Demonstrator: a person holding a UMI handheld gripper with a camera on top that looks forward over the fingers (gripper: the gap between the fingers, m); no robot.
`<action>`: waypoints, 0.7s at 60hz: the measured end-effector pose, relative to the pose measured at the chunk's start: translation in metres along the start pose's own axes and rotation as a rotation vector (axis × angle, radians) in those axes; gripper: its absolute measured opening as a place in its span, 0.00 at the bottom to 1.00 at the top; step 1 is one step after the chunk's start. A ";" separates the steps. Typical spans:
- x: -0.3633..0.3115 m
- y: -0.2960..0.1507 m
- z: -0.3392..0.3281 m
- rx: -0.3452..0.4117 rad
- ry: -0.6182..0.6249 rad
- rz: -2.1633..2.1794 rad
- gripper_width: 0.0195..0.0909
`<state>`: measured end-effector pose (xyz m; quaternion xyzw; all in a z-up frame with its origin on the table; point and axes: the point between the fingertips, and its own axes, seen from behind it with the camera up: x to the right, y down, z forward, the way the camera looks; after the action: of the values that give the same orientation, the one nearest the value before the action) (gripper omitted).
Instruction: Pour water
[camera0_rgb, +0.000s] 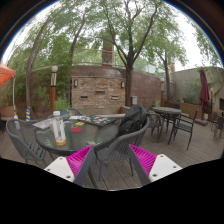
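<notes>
My gripper (112, 160) is open, its two pink-padded fingers (80, 160) spread wide with nothing between them but deck boards and part of a chair. Well beyond the fingers, to the left, stands a round glass-topped patio table (95, 130). On it I see a clear plastic bottle with a yellowish label (59, 131) and a small cup-like object (76, 127) beside it. Both are far from the fingertips.
A grey metal chair (120, 148) stands just ahead of the fingers by the table, with a dark bag (131, 120) on a chair behind it. A second table with chairs (168, 118) is at the right. A brick fireplace wall (100, 90) and trees lie beyond.
</notes>
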<state>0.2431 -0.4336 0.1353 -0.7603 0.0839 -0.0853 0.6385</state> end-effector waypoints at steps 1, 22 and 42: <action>0.000 0.001 0.001 0.000 -0.001 0.004 0.85; -0.037 0.028 0.058 0.008 -0.137 0.058 0.89; -0.197 0.042 0.180 0.075 -0.348 0.007 0.89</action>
<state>0.0935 -0.2221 0.0586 -0.7388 -0.0283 0.0467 0.6717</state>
